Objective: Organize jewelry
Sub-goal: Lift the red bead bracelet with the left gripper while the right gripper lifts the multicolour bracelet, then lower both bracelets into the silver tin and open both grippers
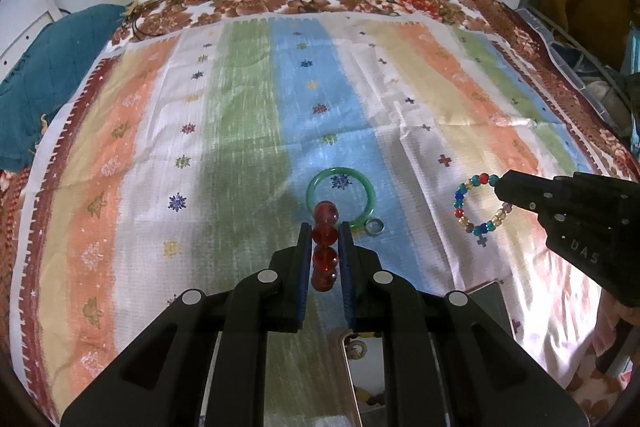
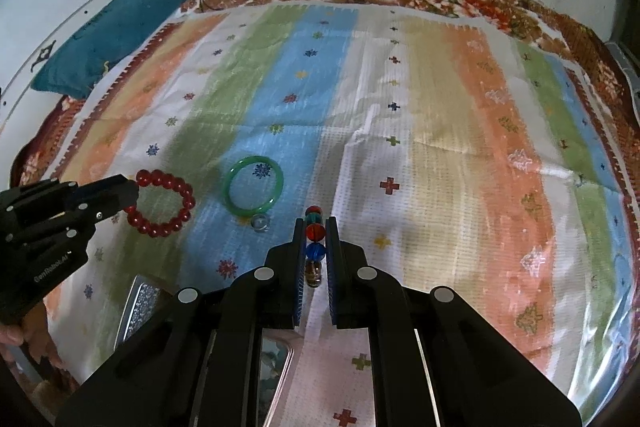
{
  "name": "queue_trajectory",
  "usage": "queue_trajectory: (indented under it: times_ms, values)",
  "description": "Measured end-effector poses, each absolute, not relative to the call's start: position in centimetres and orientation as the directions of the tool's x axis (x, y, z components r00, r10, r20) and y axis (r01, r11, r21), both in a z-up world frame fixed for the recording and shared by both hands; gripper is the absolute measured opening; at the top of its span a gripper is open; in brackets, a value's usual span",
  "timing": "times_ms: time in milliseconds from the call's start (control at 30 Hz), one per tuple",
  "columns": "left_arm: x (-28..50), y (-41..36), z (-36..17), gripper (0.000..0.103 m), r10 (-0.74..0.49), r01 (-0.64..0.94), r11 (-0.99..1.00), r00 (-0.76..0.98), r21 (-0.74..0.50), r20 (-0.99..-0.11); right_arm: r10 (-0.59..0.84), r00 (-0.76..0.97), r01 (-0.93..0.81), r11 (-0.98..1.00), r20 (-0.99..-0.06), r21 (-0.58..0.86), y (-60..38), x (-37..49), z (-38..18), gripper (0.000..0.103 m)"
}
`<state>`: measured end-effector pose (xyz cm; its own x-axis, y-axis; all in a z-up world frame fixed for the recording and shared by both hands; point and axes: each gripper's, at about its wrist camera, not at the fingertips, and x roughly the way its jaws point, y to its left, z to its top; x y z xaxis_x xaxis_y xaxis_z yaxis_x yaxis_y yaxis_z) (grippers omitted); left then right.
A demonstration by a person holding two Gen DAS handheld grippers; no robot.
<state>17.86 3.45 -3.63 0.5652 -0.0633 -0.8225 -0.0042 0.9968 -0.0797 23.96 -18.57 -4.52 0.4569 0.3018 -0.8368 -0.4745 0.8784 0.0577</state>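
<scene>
Left gripper [image 1: 325, 235] clamped nearly closed on red bead bracelet [image 1: 325, 247], blue pads pressing glossy round beads; seen edge-on there, ring's plane running along the fingers. From the right wrist, same bracelet [image 2: 162, 205] hanging as an open circle beyond the tips. Right gripper [image 2: 315, 231] pinched almost fully on multicoloured bead bracelet [image 2: 315, 233], small translucent beads, likewise edge-on; loop [image 1: 478, 205] projecting leftward from its tips. Between both, flat on striped cloth [image 1: 248, 131]: smooth green bangle [image 1: 341, 197], with small clear ring [image 1: 375, 227] touching its near edge.
</scene>
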Motion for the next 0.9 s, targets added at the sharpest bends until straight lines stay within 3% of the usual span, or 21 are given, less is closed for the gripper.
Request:
queue_trajectory:
  times_ms: [900]
  values:
    - [11.8,-0.1,0.4,0.013,-0.102,0.088,0.994,0.639,-0.059,-0.762,0.395,0.497,-0.52,0.849,-0.773,0.1,-19.9,17.4,-0.7,0.01]
